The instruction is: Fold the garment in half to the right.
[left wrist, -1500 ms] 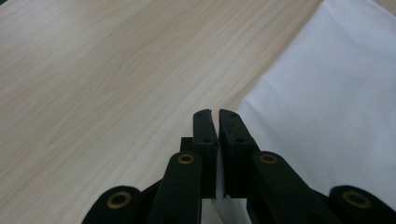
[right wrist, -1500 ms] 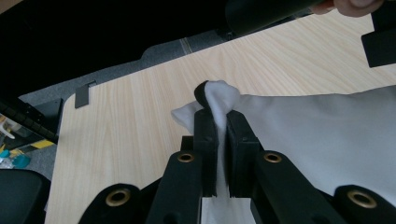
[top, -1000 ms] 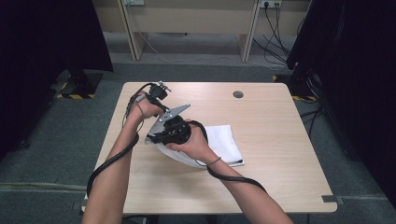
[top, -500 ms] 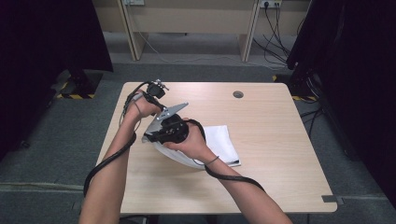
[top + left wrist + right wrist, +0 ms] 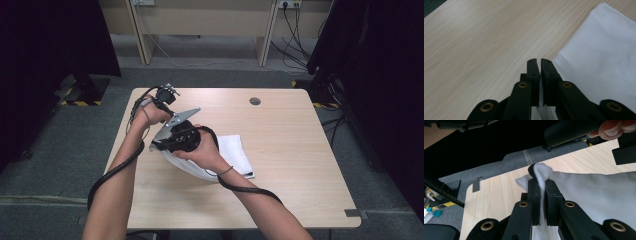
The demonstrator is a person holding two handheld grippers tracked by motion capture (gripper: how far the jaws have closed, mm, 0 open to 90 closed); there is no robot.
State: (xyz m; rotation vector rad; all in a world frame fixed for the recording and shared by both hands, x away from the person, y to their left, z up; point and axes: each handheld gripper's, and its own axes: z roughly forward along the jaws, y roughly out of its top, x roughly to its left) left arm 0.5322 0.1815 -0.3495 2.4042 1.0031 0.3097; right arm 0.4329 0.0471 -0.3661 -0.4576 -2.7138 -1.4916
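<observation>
Both your grippers sit over the left half of the wooden table [image 5: 280,150], close together, with the white cloth [image 5: 235,152] lying partly folded under and to the right of your hands. Your right gripper [image 5: 540,182] has its jaws pressed together on a bunched corner of the cloth; in the right gripper view a tuft of white fabric pokes out above the tips and the sheet stretches away to the right, lifted off the tabletop. Your left gripper [image 5: 539,62] has its jaws nearly together, pinching a thin edge of the cloth low between them; in the left gripper view the rest of the cloth spreads flat on the table just beside the tips
</observation>
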